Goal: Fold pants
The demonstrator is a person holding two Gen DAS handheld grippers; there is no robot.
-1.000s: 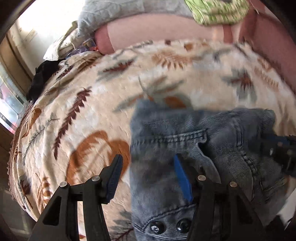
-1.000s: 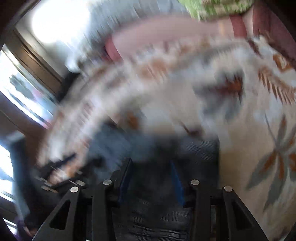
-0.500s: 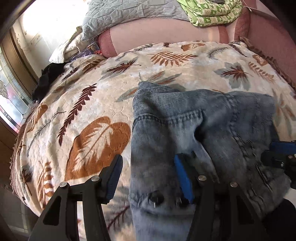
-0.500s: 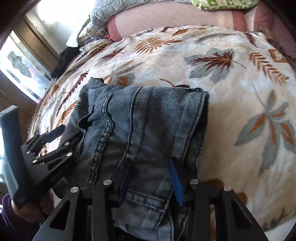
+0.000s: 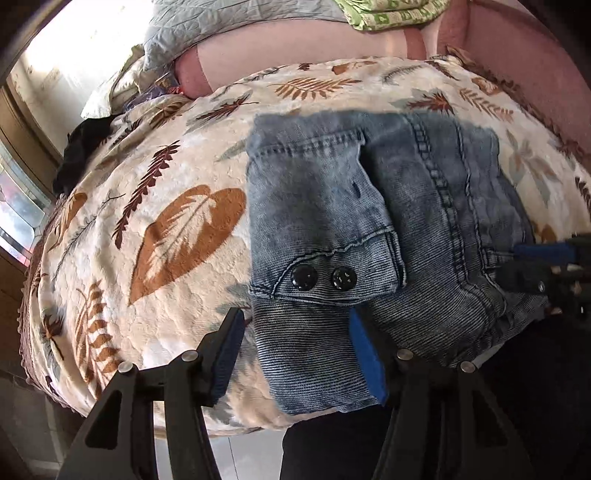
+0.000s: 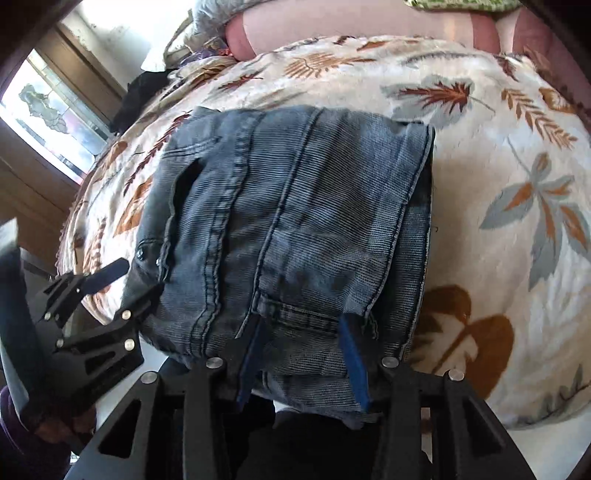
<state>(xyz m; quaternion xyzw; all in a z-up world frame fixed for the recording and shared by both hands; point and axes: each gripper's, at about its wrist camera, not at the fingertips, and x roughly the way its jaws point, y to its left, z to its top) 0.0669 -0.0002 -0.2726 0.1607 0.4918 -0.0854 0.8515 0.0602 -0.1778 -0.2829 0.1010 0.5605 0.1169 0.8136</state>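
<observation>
Folded blue denim jeans (image 5: 369,229) are shown lying on a cream leaf-print blanket (image 5: 155,229), at its near edge, directly ahead of both grippers. In the left wrist view, the left gripper (image 5: 295,354) is seen with its jaws spread wide; the blue-padded fingers (image 5: 365,358) are placed on either side of the near left corner of the jeans, and no cloth is pinched between them. Two black buttons (image 5: 321,277) on a denim flap are located just beyond the fingertips. The right gripper (image 5: 543,266) is visible at the far right of this view, at the right edge of the jeans.

In the right wrist view, the jeans (image 6: 295,221) fill the centre of the frame, with the right gripper (image 6: 303,350) set at their near edge. Its jaws are partly open, and the near hem of the denim is seen lying between and over the blue pads (image 6: 354,354); whether the cloth is actually gripped cannot be told. The left gripper (image 6: 110,284) appears to the left, open, at the left corner of the jeans.

Beyond the jeans, a pink bolster (image 5: 303,55), grey quilted bedding (image 5: 221,26) and a green patterned cloth (image 5: 391,13) are seen at the far end of the blanket.
</observation>
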